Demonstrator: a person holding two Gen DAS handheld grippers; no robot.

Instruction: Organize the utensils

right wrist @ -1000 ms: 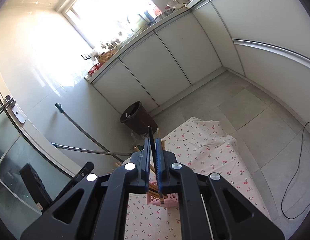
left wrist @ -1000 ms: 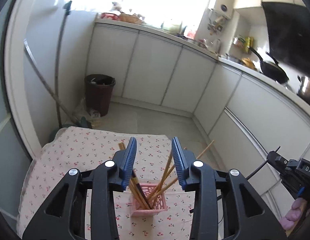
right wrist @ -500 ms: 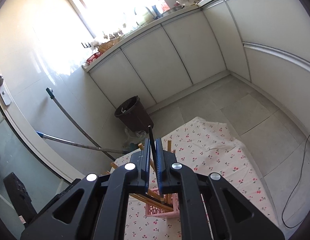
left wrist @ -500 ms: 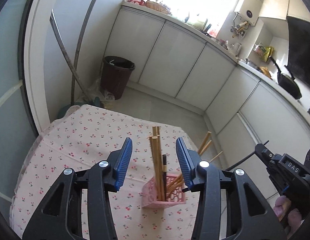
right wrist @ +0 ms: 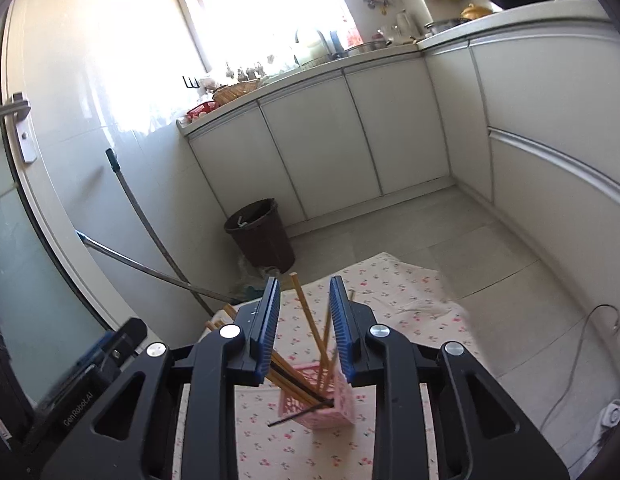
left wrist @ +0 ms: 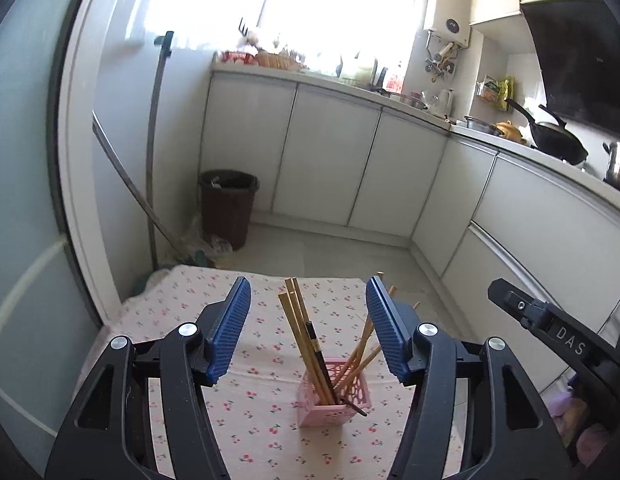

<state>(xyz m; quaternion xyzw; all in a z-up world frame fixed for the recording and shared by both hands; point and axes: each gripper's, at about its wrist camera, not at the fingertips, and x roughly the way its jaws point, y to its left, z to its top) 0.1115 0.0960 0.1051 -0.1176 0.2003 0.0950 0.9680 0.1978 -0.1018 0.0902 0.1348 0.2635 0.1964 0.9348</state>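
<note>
A pink lattice holder [left wrist: 334, 394] stands on the cherry-print tablecloth [left wrist: 189, 312] with several wooden chopsticks [left wrist: 297, 328] and a black chopstick [left wrist: 320, 356] in it. My left gripper [left wrist: 308, 320] is open and empty, above and just behind the holder. In the right wrist view the holder [right wrist: 322, 400] sits below my right gripper [right wrist: 304, 316], which is open and empty. The black chopstick [right wrist: 297, 416] pokes out through the holder's side near its base. The right gripper's body [left wrist: 550, 328] shows at the right of the left wrist view.
A dark bin [left wrist: 228, 208] stands on the floor by the white cabinets [left wrist: 330, 160]. Mop handles [left wrist: 149, 160] lean on the wall at the left. A counter with pans [left wrist: 558, 140] runs along the right. A cable [right wrist: 582, 344] lies on the floor.
My right gripper has opened and let go of the black chopstick, which now rests in the holder. Both grippers have lifted and tilted up a little.
</note>
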